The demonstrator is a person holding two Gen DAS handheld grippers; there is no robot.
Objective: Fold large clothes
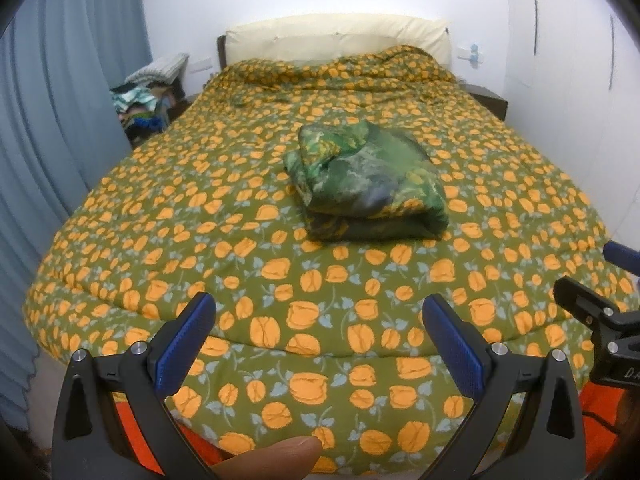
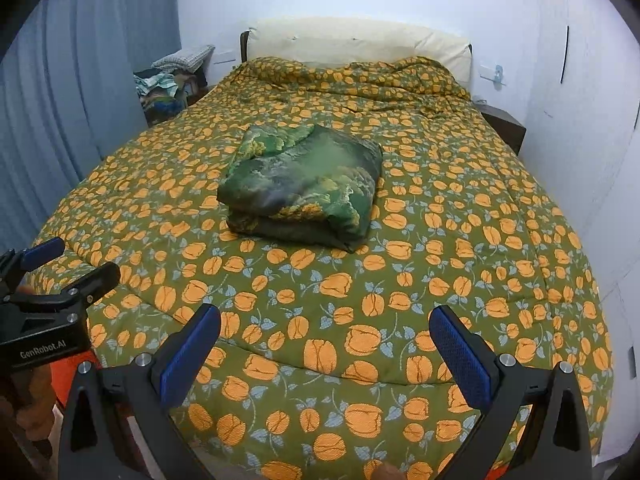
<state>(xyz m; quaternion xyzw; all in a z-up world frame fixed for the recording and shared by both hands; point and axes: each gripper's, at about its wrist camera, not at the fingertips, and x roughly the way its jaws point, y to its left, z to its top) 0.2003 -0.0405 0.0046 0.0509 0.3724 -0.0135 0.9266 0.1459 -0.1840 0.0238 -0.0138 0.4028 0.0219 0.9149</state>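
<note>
A green patterned garment (image 1: 366,180) lies folded into a thick bundle in the middle of the bed; it also shows in the right wrist view (image 2: 304,188). My left gripper (image 1: 318,312) is open and empty, held above the near edge of the bed, well short of the bundle. My right gripper (image 2: 326,322) is open and empty too, beside the left one at the same near edge. Each gripper shows at the side of the other's view: the right gripper (image 1: 592,280) and the left gripper (image 2: 72,264).
The bed carries a green quilt with orange flowers (image 1: 200,208) and a cream pillow (image 1: 336,38) at the headboard. A pile of clothes (image 1: 148,96) sits on a stand at the far left. Blue curtains (image 1: 48,120) hang left; white wardrobe doors (image 2: 580,100) stand right.
</note>
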